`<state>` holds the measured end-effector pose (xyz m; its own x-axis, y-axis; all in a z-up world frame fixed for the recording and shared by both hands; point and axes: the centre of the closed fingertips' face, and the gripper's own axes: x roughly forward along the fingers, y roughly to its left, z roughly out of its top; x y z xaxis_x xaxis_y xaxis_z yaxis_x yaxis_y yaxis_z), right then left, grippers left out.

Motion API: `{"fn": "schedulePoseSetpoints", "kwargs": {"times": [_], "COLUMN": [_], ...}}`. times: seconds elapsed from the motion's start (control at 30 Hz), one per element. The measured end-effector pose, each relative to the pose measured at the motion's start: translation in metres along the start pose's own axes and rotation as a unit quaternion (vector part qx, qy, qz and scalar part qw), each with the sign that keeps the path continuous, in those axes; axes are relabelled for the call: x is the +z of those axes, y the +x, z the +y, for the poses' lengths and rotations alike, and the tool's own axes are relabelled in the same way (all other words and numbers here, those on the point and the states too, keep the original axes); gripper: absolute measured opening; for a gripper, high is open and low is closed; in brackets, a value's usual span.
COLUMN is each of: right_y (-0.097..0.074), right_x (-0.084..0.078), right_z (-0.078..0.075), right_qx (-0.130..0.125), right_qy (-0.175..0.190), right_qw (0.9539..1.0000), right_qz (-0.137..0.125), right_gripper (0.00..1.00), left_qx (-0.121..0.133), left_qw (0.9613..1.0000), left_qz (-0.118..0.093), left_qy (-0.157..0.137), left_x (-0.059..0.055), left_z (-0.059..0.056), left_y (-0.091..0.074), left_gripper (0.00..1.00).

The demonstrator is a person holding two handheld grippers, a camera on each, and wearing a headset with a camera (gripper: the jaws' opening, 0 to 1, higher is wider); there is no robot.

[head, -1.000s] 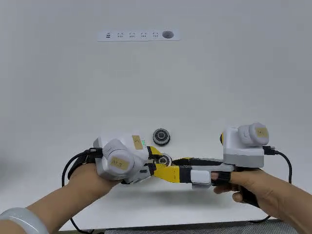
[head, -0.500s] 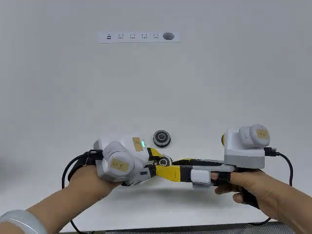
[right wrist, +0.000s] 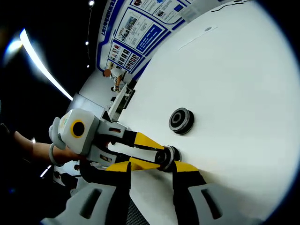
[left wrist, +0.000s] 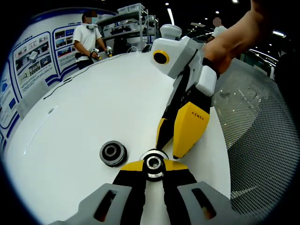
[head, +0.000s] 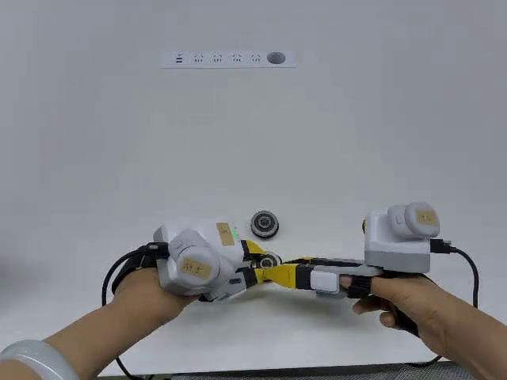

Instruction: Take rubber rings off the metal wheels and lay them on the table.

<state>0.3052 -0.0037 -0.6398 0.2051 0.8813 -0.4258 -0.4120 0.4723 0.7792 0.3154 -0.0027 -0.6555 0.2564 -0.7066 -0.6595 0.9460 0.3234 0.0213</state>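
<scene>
A small metal wheel with a black rubber ring is clamped between the yellow fingertips of my left gripper, a little above the white table. The left gripper view has that wheel right at the tips of the left gripper. My right gripper comes in from the right, and its yellow fingers reach the wheel's rim. In the right gripper view the wheel lies inside the part-open right gripper, near its right finger. A second wheel lies flat on the table behind.
A white power strip lies at the table's far side. The table's front edge runs just below my hands, and a cable trails from each gripper. Beyond the table's far end stands a person by shelves.
The right gripper has drawn back slightly to the right and risen a little, so less of its yellow fingers overlaps the left gripper. The held wheel and the loose wheel have stayed put.
</scene>
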Motion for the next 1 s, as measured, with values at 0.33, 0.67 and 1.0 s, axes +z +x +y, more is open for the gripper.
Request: {"fn": "schedulePoseSetpoints", "kwargs": {"times": [0.33,0.67,1.0], "right_y": [0.001,0.0,0.0], "right_x": [0.0,0.0,-0.001], "right_z": [-0.016,-0.022,-0.026], "right_qx": [-0.034,-0.044,-0.057], "right_qy": [-0.004,-0.001,-0.003], "right_qw": [0.9994,0.999,0.9984], "right_qz": [0.001,-0.001,-0.001], "right_gripper": [0.16,0.1,0.04], "left_qx": [0.0,0.0,0.0], "left_qw": [1.0,1.0,1.0], "left_qz": [0.0,0.0,0.0], "left_qy": [0.0,-0.001,-0.001], "left_x": [0.0,0.0,0.0], "left_z": [0.0,0.0,0.0], "left_y": [0.0,0.0,0.0], "left_gripper": [0.13,0.13,0.13]}}
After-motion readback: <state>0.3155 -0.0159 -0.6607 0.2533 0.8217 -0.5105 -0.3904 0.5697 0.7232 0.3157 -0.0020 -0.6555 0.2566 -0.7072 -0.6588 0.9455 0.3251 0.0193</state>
